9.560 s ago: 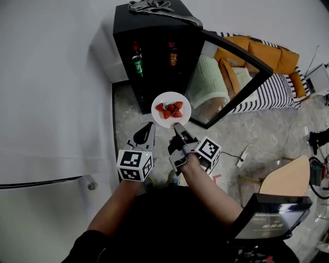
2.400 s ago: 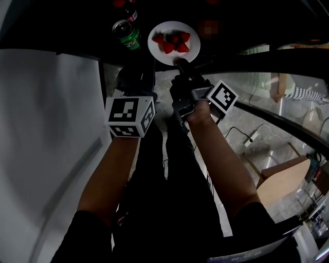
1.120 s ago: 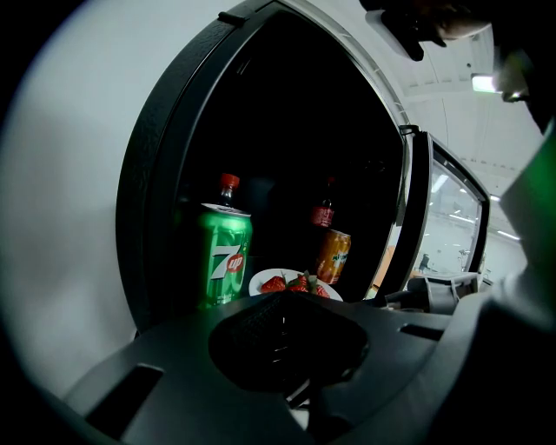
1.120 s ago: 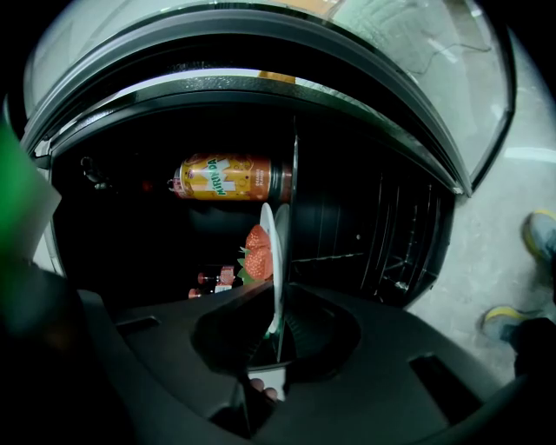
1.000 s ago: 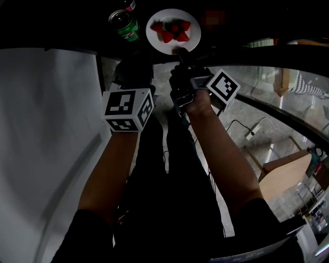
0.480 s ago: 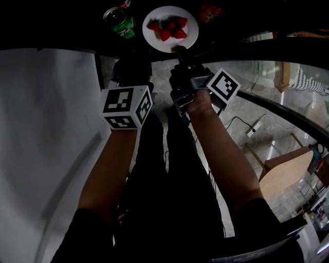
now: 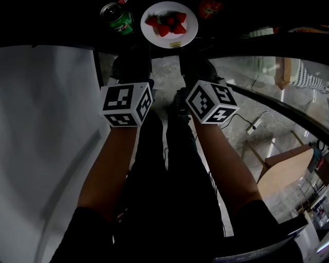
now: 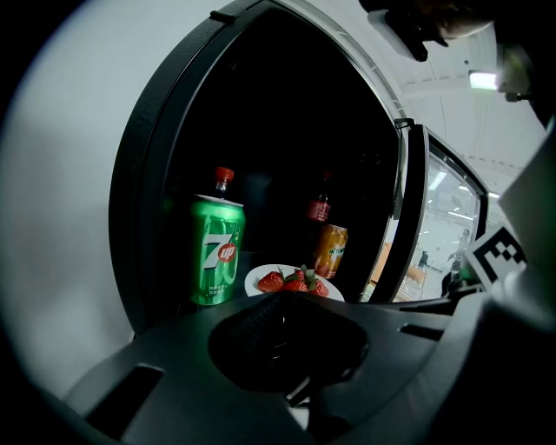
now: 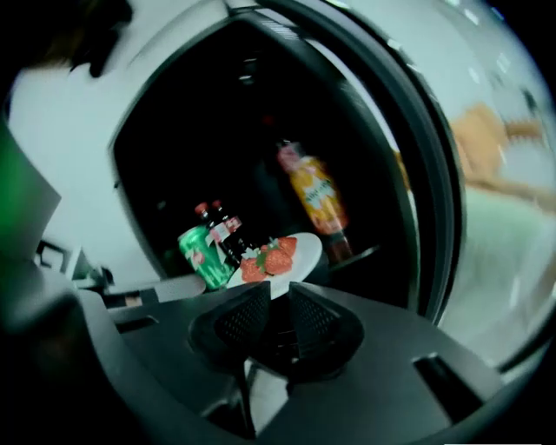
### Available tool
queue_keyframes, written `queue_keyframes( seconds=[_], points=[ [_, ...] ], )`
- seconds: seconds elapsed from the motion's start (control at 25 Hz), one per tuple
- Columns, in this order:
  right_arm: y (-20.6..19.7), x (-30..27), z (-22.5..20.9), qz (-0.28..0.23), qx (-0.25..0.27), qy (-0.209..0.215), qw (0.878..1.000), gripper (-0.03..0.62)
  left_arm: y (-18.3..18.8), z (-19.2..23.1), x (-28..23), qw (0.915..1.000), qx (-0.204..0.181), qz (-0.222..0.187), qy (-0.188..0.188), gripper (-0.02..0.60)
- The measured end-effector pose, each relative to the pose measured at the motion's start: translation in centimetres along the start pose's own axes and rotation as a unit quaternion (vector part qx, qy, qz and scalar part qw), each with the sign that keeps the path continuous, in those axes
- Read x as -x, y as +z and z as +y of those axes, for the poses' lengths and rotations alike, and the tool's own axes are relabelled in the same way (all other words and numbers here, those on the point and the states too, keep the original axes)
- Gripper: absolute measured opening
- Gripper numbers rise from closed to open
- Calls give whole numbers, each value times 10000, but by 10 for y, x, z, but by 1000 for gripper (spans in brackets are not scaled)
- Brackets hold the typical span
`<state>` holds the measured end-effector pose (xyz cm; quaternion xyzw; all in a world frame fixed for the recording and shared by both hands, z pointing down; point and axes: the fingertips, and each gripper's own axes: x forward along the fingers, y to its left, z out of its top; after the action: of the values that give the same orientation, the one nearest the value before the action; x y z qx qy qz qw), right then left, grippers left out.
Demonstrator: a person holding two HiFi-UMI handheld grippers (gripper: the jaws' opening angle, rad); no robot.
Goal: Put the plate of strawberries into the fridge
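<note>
The white plate [image 7: 181, 35] with red strawberries [image 7: 165, 24] rests on a shelf inside the dark fridge, between a green can [image 7: 115, 15] and an orange can [image 7: 209, 7]. My right gripper [image 7: 188, 57] sits just short of the plate, apart from it, jaws a narrow gap apart and holding nothing. In the right gripper view the plate [image 9: 306, 252] lies just beyond the gripper [image 9: 278, 300]. My left gripper [image 7: 134, 57] hangs beside it, shut and empty. In the left gripper view that gripper [image 8: 282, 306] faces the plate [image 8: 259, 276] on the shelf.
A green soda can [image 8: 217, 252] stands left of the plate, and an orange can [image 8: 330, 250] and dark bottles [image 8: 320, 207] behind it. The glass fridge door [image 8: 415, 226] stands open at the right. A white wall [image 7: 46, 128] lies left and a wooden stool [image 7: 288, 167] right.
My right gripper has let go of the plate's near rim and drawn back toward me, its marker cube turning. The plate stays on the shelf. The left gripper barely moved.
</note>
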<state>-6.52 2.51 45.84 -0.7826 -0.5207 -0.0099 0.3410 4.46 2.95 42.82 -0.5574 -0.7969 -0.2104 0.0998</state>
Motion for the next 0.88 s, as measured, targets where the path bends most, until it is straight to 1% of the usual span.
queue_keyframes(
  seconds=[0.04, 0.12, 0.28, 0.4, 0.52, 0.64, 0.88],
  points=[
    [1, 1, 4, -29, 482, -60, 9988, 51, 0, 0, 0, 10000, -17, -2, 5, 5],
    [0, 0, 9, -57, 1096, -113, 9939, 49, -1, 0, -1, 10000, -46, -4, 16, 5],
    [-4, -4, 13, -96, 1837, -245, 9826, 50, -5, 2, 0, 9999, -155, 44, 43, 5],
    [-6, -7, 16, -120, 2276, -292, 9733, 50, -7, 2, 0, 9996, -268, 62, 47, 5],
    [-11, -9, 17, -96, 2544, -351, 9664, 51, -10, 2, -1, 9995, -294, 82, 36, 5],
    [-12, -11, 19, -138, 2688, -375, 9624, 51, -12, 4, -2, 9995, -295, 95, 36, 5],
    [-10, -15, 21, -161, 2728, -360, 9613, 49, -12, 7, -4, 9995, -289, 117, 33, 5]
  ],
)
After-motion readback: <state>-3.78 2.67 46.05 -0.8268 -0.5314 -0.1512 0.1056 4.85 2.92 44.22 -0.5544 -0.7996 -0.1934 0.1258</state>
